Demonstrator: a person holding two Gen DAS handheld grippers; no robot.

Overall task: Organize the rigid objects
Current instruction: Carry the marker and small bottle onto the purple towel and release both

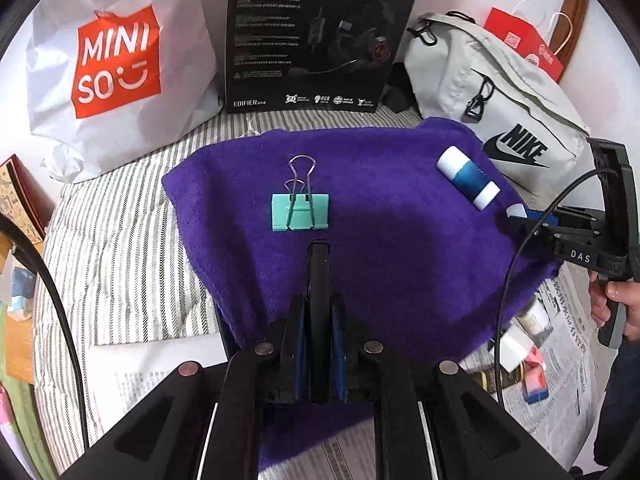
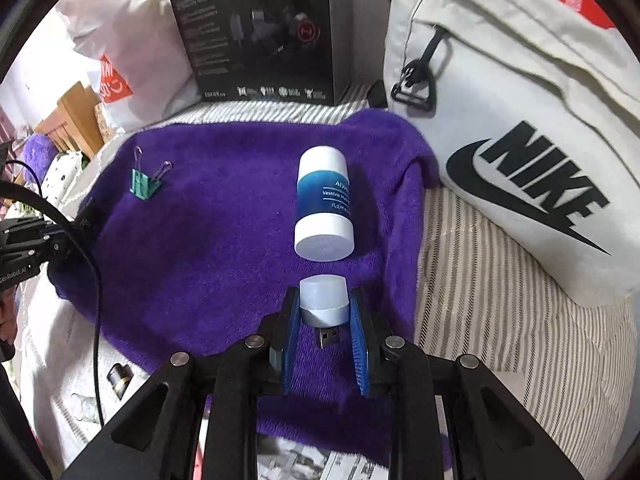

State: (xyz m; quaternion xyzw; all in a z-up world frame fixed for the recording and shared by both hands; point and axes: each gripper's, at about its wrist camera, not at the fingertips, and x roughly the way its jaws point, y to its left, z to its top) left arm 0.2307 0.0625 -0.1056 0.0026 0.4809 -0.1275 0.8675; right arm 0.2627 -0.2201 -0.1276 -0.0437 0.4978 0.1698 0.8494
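A purple towel (image 1: 360, 240) (image 2: 224, 220) lies spread on the striped surface. A teal binder clip (image 1: 300, 212) (image 2: 145, 184) lies on it. A blue and white jar (image 1: 468, 178) (image 2: 325, 204) lies on its side on the towel's right part. My right gripper (image 2: 324, 304) is shut on a small white USB light (image 2: 323, 300) (image 1: 515, 211), held just above the towel, close in front of the jar. My left gripper (image 1: 319, 246) is shut and empty, just behind the binder clip.
A white Miniso bag (image 1: 112, 72), a black headset box (image 1: 316, 36) (image 2: 260, 28) and a grey Nike bag (image 1: 500, 92) (image 2: 520, 140) stand along the back. Newspaper (image 1: 560, 360) with small items lies at the near edge.
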